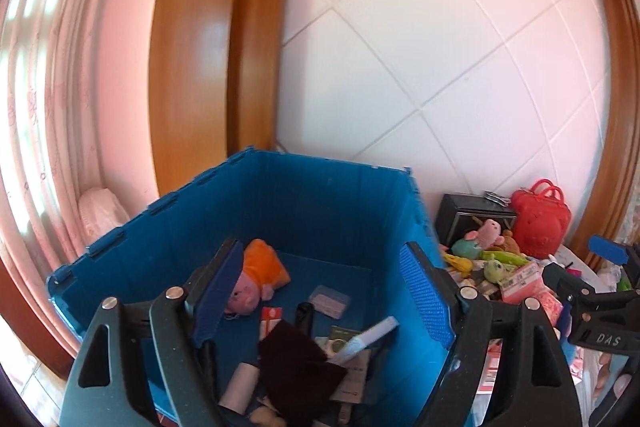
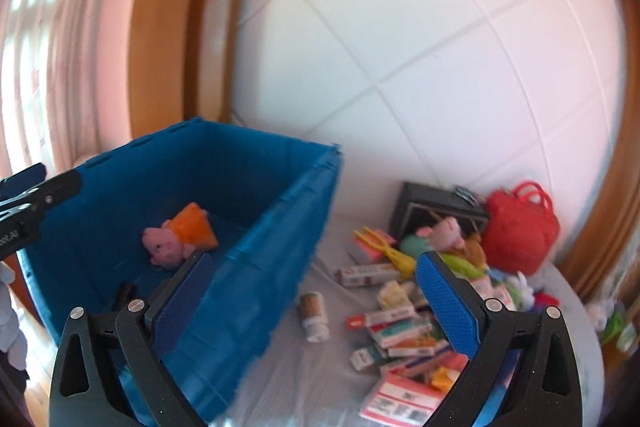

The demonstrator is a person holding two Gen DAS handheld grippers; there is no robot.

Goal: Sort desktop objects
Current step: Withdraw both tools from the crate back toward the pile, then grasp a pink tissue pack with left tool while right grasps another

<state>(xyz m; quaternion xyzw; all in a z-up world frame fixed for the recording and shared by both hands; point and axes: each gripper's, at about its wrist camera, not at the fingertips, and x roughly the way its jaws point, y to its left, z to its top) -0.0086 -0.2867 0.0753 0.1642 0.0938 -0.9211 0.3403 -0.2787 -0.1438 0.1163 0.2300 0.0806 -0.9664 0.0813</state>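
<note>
Fingers (image 1: 426,291) spread empty above blue crate's rim (image 1: 320,163).

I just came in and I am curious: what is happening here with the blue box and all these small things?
A person is sorting clutter with two handheld grippers. Both grippers are open and hold nothing. The left gripper is over the blue crate, which already holds a pink plush toy and other small items. The right gripper faces the pile of boxes waiting on the table.

White tiled wall (image 1: 440,47) behind; wooden frame (image 1: 192,47); pink curtain (image 1: 52,87) left.
</note>
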